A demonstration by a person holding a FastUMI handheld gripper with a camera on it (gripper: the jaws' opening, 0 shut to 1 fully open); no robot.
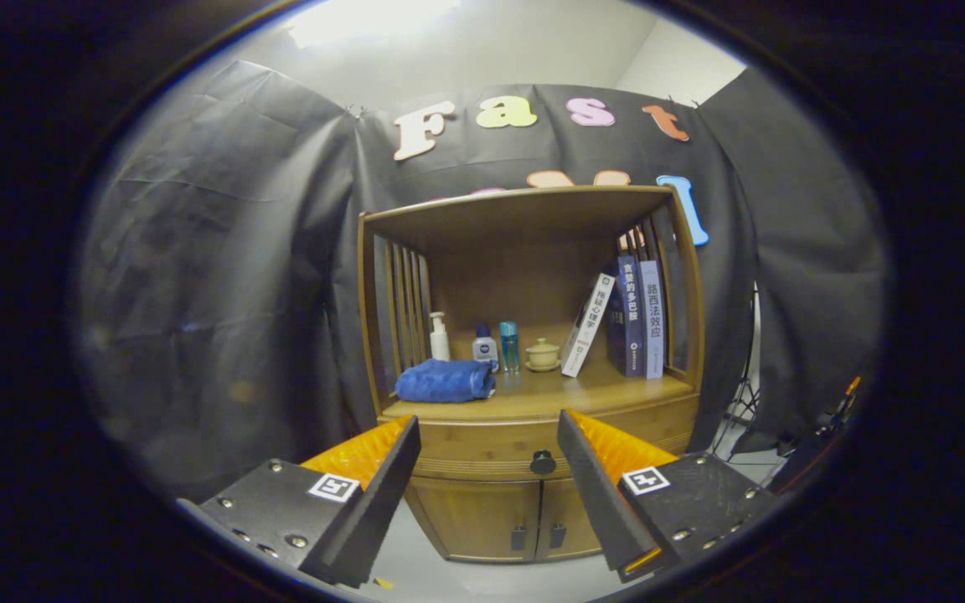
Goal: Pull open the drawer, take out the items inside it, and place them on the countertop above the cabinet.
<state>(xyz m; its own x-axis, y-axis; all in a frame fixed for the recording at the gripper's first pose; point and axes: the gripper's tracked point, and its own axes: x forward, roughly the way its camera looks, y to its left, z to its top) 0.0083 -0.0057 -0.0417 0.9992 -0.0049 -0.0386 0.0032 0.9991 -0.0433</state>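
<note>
The gripper view faces the wooden cabinet head-on from seemingly near, its closed drawer beyond the spread fingers

Hanging in creased folds across the back and both sides as black cloth, sagging a little along its top edge. Rising plain above it as a white wall, meeting a second wall at a corner toward the right. Glaring from overhead as a bright ceiling light, washing out the wall around it. Standing against the cloth as a wooden cabinet, showing an open shelf bay with slatted sides and two lower doors. Spreading pale grey beneath as a smooth floor. Standing just right of the cabinet, before the cloth, as a thin metal stand.
</note>
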